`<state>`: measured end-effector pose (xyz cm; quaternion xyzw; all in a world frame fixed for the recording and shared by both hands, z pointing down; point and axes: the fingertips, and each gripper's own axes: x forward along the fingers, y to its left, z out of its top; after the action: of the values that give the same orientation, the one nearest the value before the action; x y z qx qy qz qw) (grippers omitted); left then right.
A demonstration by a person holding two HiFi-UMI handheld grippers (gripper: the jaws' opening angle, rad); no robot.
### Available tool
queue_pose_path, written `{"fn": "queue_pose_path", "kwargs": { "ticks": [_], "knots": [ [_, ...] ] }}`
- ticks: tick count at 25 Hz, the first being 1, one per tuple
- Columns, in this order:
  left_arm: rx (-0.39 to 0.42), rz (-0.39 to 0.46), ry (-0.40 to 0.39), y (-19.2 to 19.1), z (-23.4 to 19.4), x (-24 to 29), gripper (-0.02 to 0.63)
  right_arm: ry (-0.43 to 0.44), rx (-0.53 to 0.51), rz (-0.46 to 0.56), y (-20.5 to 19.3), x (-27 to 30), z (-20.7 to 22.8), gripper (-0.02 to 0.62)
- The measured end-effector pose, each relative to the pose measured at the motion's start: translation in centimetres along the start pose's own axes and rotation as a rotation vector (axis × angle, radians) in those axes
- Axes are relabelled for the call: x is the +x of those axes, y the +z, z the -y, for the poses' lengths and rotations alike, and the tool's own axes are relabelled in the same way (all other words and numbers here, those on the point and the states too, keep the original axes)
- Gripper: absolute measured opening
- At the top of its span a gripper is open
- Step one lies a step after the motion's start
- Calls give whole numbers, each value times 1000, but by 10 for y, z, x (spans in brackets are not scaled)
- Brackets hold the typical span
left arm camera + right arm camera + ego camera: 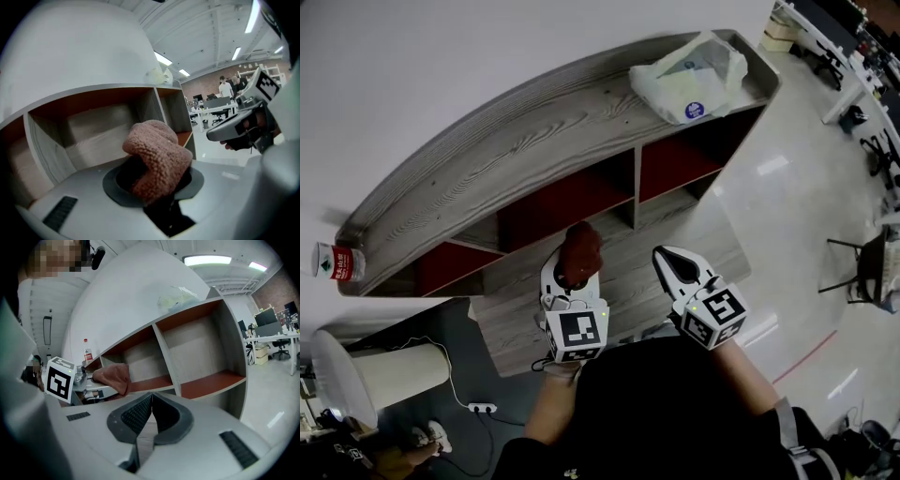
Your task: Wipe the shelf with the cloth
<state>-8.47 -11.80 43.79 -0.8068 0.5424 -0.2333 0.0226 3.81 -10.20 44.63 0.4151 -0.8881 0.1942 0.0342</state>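
Observation:
A grey wooden shelf unit (534,141) with red-lined compartments runs across the head view. My left gripper (574,281) is shut on a bunched reddish-brown cloth (580,253), held just in front of the middle lower compartment, over the unit's low front ledge. In the left gripper view the cloth (157,157) bulges out between the jaws. My right gripper (678,274) hangs to the right of it, jaws pressed together with nothing between them. In the right gripper view the cloth (114,375) and the left gripper's marker cube (60,379) show at the left, before the shelf (187,357).
A white plastic bag (689,75) lies on the shelf top at the right end. A bottle with a red label (336,262) stands at the left end. Below left are a white round stand (380,375) and a power strip (481,409). Office desks and chairs (862,272) stand at the right.

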Motion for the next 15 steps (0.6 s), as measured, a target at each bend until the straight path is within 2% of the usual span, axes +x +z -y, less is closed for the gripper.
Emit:
{"fn": "queue_pose_path", "kwargs": {
  "ticks": [8, 15],
  "knots": [
    [265, -1, 85, 37, -20, 51, 107, -134, -8, 32, 13, -9, 29, -3],
    [397, 25, 180, 75, -35, 84, 106, -241, -1, 43, 19, -31, 55, -3]
  ]
}}
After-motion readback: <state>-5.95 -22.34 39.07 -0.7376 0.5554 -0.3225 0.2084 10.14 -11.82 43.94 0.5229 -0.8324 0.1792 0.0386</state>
